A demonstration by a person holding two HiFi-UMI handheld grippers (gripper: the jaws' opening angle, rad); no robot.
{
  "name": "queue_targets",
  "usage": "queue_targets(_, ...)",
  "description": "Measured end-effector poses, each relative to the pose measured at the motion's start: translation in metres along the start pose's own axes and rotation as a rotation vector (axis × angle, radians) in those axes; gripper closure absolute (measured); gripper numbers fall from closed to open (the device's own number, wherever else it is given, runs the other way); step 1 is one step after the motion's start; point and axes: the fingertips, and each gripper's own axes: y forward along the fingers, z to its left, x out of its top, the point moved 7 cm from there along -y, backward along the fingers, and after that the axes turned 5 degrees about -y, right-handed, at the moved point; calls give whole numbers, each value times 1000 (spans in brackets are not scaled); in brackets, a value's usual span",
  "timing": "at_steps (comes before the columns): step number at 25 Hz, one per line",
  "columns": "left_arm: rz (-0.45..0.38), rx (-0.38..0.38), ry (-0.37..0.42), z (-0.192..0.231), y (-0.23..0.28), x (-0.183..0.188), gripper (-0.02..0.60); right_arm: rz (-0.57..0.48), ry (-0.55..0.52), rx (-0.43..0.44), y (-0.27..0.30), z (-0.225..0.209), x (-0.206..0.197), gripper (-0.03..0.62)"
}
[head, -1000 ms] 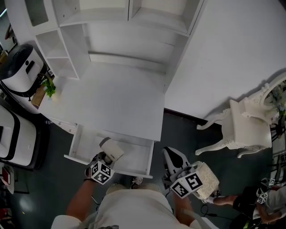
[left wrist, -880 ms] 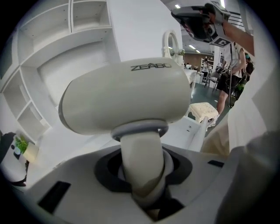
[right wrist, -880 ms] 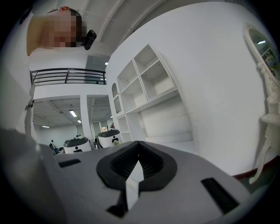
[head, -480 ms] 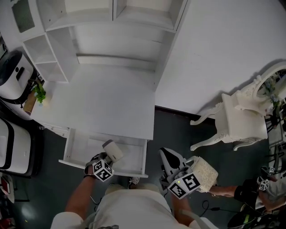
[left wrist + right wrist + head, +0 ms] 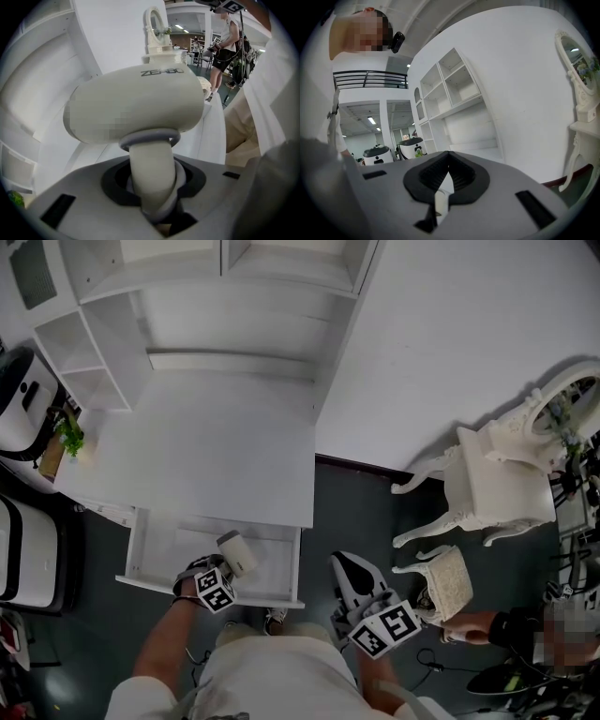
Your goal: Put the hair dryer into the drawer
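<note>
The left tongs (image 5: 223, 573), clamped on the handle of the hair dryer (image 5: 237, 553), hold it over the open drawer (image 5: 155, 554) below the white surface (image 5: 216, 456), ready to set it inside. The right tongs (image 5: 359, 582) hang together and empty, well clear.

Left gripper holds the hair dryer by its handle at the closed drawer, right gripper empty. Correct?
Not quite: the drawer is open, pulled out from under the desk, as the head view shows. The rest stands: the left gripper holds the hair dryer by its handle at the drawer, and the right gripper is empty.
</note>
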Motion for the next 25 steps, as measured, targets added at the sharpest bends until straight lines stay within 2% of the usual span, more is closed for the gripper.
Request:
queue_targets(13, 85, -33, 79, -3, 34, -2, 434, 32, 2, -32, -11, -3, -8, 586)
queue_targets(19, 132, -33, 91, -1, 49, -4, 434, 44, 1, -56, -18, -10, -9, 586)
queue_targets(25, 164, -34, 149, -4, 60, -3, 434, 53, 5, -56, -17, -14, -11, 585)
